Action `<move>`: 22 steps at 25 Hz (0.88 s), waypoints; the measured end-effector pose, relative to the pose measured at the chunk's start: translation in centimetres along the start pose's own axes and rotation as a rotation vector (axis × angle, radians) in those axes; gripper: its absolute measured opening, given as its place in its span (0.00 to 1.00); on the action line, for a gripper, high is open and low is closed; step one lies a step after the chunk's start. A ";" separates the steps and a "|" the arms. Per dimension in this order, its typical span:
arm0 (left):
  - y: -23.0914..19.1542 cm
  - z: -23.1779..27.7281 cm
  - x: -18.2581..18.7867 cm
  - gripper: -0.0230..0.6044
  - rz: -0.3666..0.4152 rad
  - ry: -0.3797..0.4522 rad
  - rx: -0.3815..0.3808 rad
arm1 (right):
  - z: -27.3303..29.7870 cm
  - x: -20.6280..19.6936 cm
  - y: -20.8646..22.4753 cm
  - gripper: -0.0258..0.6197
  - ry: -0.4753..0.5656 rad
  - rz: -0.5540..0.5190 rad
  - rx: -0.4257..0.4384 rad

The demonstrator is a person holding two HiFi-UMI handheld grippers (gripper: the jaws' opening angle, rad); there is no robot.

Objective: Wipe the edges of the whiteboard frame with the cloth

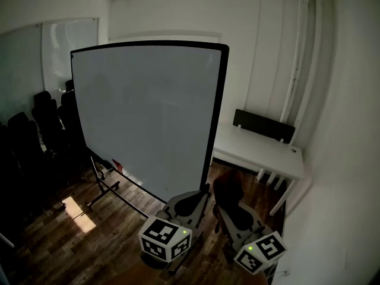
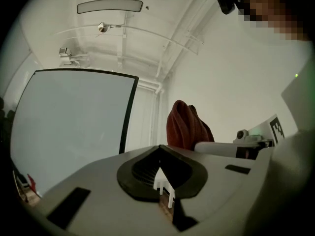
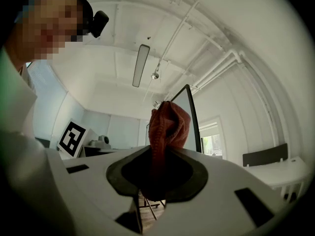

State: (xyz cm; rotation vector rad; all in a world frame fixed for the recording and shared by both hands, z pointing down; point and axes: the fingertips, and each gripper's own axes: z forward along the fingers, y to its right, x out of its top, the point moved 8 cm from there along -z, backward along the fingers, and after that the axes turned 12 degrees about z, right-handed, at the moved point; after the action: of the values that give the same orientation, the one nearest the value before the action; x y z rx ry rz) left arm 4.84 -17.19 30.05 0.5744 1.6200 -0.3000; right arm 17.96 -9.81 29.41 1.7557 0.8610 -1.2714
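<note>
Right hand-held gripper [image 3: 158, 154] clamping cloth [image 3: 168, 124], whiteboard [image 1: 145, 111] (black frame [image 1: 217, 117]), wood floor [image 1: 53, 236]

the right gripper [image 3: 158, 156] has its jaws closed on a red cloth [image 3: 168, 124], which bunches upright out of them toward 12 o'clock. just behind the cloth at 1 o'clock rises the black whiteboard frame [image 3: 193, 114]. a marker cube [image 3: 72, 137] sits at 9 o'clock, a ceiling light [image 3: 140, 65] at 12 o'clock, and a white desk [image 3: 280, 173] at 3 o'clock.
</note>
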 end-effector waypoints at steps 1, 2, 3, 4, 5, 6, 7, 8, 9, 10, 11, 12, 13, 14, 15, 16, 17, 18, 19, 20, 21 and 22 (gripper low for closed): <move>-0.1 1.4 0.1 0.05 0.008 0.004 0.013 | 0.5 0.5 1.4 0.15 -0.003 0.001 0.015; -0.2 2.7 0.1 0.05 0.016 0.007 0.027 | 1.0 1.0 2.8 0.15 -0.006 0.003 0.029; -0.4 4.0 0.1 0.05 0.023 0.009 0.041 | 1.5 1.5 4.2 0.15 -0.009 0.003 0.044; -0.7 5.1 0.1 0.05 0.028 0.009 0.056 | 1.9 1.9 5.5 0.15 -0.012 0.002 0.059; -1.0 6.0 0.1 0.05 0.031 0.006 0.070 | 2.5 2.4 6.6 0.15 -0.014 -0.002 0.073; -1.3 6.8 0.1 0.05 0.034 0.002 0.082 | 3.1 3.0 7.6 0.15 -0.015 -0.007 0.086; -1.6 7.5 -0.1 0.05 0.036 -0.007 0.091 | 3.8 3.5 8.5 0.15 -0.014 -0.013 0.097; -1.9 8.1 -0.3 0.05 0.037 -0.018 0.097 | 4.5 4.0 9.2 0.15 -0.011 -0.021 0.107; -2.2 8.7 -0.7 0.05 0.038 -0.032 0.101 | 5.2 4.6 9.9 0.15 -0.006 -0.031 0.117; -2.5 9.1 -1.0 0.05 0.038 -0.044 0.107 | 6.1 5.3 10.4 0.15 0.002 -0.046 0.128; -3.0 9.6 -1.2 0.05 0.034 -0.052 0.114 | 7.0 6.2 10.7 0.15 0.012 -0.065 0.140; -3.5 10.0 -1.3 0.05 0.029 -0.057 0.119 | 7.9 7.3 10.9 0.15 0.023 -0.086 0.151; -3.9 10.4 -1.4 0.05 0.025 -0.061 0.122 | 9.0 8.4 11.0 0.15 0.035 -0.109 0.161; -4.4 10.8 -1.3 0.05 0.022 -0.062 0.121 | 10.0 9.5 11.1 0.15 0.047 -0.131 0.168; -4.8 11.3 -1.1 0.05 0.024 -0.063 0.116 | 11.1 10.6 11.2 0.15 0.059 -0.149 0.172; -5.2 11.9 -0.7 0.05 0.030 -0.062 0.109 | 12.1 11.6 11.3 0.15 0.070 -0.163 0.176; -5.7 12.5 -0.2 0.05 0.037 -0.060 0.102 | 13.1 12.5 11.4 0.15 0.080 -0.173 0.179; -6.3 13.1 0.5 0.05 0.045 -0.057 0.095 | 14.1 13.4 11.4 0.15 0.090 -0.180 0.181; -6.9 13.6 1.3 0.05 0.051 -0.052 0.088 | 15.1 14.4 11.5 0.15 0.099 -0.187 0.180; -7.6 14.1 2.1 0.05 0.057 -0.045 0.082 | 16.0 15.3 11.5 0.15 0.108 -0.196 0.176; -8.2 14.4 3.0 0.05 0.063 -0.037 0.076 | 16.9 16.2 11.5 0.15 0.117 -0.206 0.169; -8.8 14.7 3.7 0.05 0.068 -0.027 0.072 | 17.7 17.0 11.5 0.15 0.126 -0.217 0.162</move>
State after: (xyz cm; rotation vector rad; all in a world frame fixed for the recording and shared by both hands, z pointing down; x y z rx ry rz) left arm 12.52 -31.35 23.18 0.6767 1.5647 -0.3156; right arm 24.93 -29.45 12.11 1.9276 1.0695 -1.4157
